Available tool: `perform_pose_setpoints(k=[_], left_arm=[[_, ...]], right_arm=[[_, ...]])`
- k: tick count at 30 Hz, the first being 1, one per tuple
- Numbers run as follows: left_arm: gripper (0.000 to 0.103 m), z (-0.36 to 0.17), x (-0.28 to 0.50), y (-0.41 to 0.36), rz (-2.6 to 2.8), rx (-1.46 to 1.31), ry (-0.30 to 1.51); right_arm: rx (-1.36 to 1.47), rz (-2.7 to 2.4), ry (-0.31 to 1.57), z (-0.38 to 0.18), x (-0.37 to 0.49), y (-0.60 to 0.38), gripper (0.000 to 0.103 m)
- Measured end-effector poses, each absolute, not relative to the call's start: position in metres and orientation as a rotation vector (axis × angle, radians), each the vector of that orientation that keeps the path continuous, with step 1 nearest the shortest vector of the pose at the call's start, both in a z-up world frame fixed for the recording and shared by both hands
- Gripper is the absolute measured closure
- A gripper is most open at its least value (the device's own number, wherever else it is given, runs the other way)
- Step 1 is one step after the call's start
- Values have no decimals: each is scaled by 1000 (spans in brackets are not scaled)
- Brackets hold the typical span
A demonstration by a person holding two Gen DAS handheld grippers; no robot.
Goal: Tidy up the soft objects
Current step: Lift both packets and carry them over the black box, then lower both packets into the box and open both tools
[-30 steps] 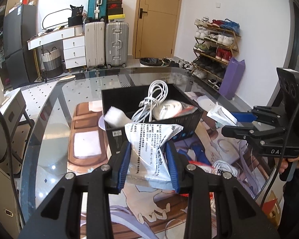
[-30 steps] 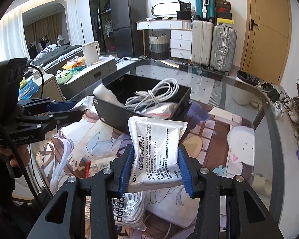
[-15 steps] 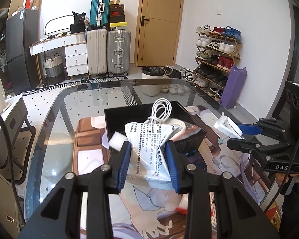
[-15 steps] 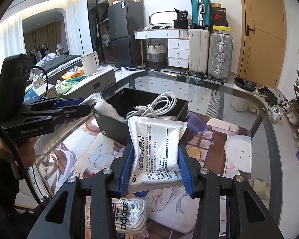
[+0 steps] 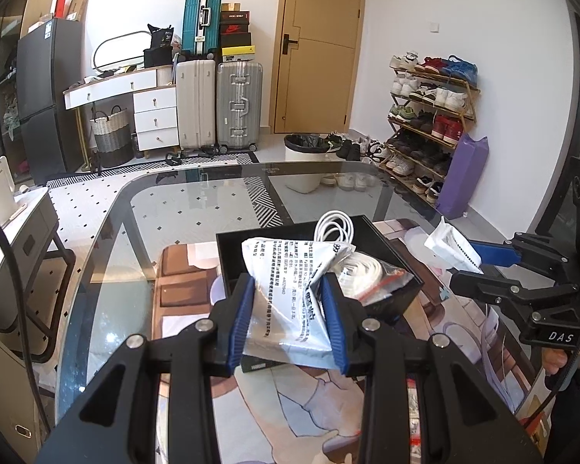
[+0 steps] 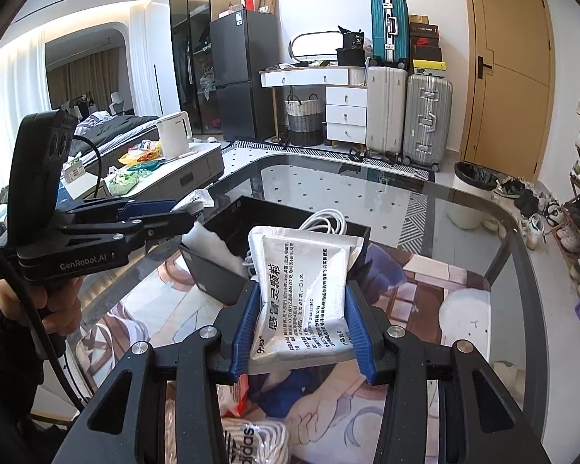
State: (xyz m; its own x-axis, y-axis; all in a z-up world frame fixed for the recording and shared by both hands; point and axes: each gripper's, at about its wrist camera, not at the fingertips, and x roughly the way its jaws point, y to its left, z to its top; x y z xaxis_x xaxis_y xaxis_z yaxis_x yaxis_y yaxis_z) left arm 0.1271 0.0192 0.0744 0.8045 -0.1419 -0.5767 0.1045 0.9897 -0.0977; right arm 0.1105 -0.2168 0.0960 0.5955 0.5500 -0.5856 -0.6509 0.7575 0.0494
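We have a white sachet in each gripper, so we judge the step as mid-carry toward the black box (image 5: 382, 247) on the glass table (image 5: 143, 232). Left gripper (image 5: 289, 319) is clamped on a crumpled white printed sachet (image 5: 290, 282), blue pads squeezing it from both sides, held up over the near edge of the box in the left wrist view. Right gripper (image 6: 301, 328) pinches a flatter white medicine sachet (image 6: 303, 290) the same way, hanging just short of the box's near wall (image 6: 212, 266). Box already holds a coiled white cable (image 5: 334, 228), a white strap in a clear bag (image 5: 361, 270) and a white soft wad (image 6: 208, 241) at one end. Next move, we reckon: bring each sachet forward over the open box, lower it in beside the cable, then part the jaws to drop it. Room inside looks tight, so aim for the free side. A bagged white cord with adidas print (image 6: 251, 440) lies on the printed mat (image 6: 135, 309) under the right gripper, likely one more item to collect afterwards.
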Motion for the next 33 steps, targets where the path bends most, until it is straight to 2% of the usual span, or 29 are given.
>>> perform_pose_setpoints(k=[33], left_arm=[[69, 60, 183, 21, -120, -40, 650]], right_arm=[[-165, 721, 628, 91, 156, -172, 59]])
